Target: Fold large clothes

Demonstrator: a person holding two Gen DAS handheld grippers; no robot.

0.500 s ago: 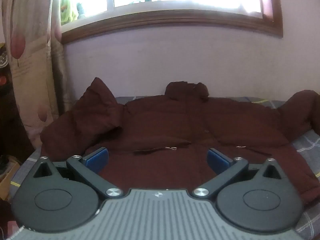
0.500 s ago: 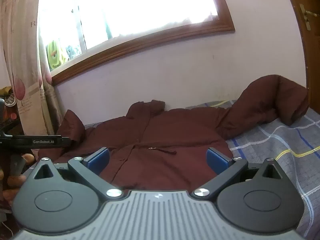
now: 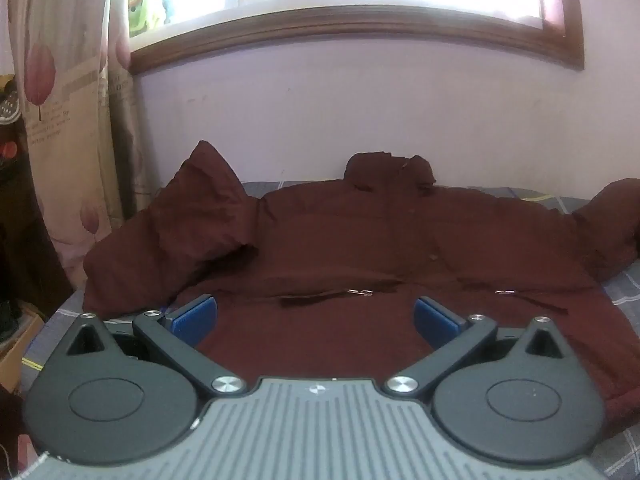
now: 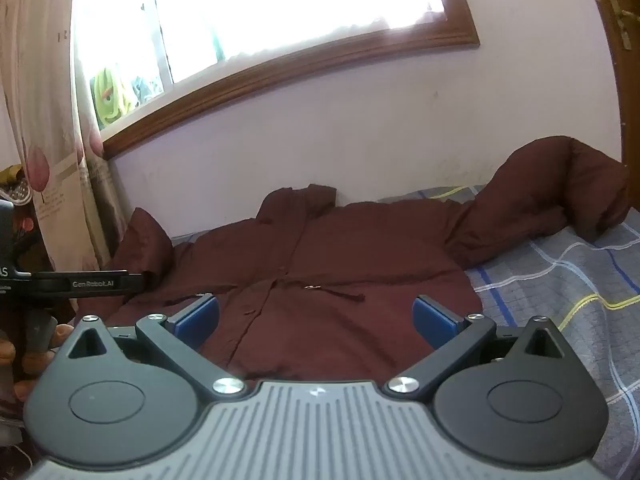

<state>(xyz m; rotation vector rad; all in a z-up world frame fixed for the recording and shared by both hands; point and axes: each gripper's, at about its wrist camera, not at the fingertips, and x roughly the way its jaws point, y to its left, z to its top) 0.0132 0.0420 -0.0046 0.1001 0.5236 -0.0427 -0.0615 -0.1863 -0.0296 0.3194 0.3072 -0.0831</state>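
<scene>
A dark maroon coat (image 3: 360, 248) is spread front-up on a bed covered with a grey checked sheet (image 4: 568, 280), its collar (image 3: 388, 168) lying against the pale wall (image 3: 360, 100). One sleeve (image 3: 192, 216) is bunched up at the curtain side, and the other sleeve (image 4: 552, 192) is humped on the sheet near a wooden door frame (image 4: 616, 60). A wood-framed window (image 4: 280, 8) is set above the wall, and a flowered curtain (image 3: 60, 80) hangs at its edge. Green and blue items seen behind the glass cannot be identified.

The left hand-held gripper (image 3: 316, 316) is held over the lower front of the coat with its 2 blue pads (image 3: 192, 316) wide apart and nothing between them. The right hand-held gripper (image 4: 316, 316) is likewise spread apart over the hem area, with only the fabric below seen in the gap. In the right wrist view, the other gripper's black body, marked with white lettering, reaches in from the left edge, with fingers of a hand (image 4: 24, 356) wrapped around its grip. No object lies on the coat or between either gripper and it.

Compared with half a second ago, both views are framed almost identically: the coat lies in the same shape, and both sets of jaws are spread the same.
</scene>
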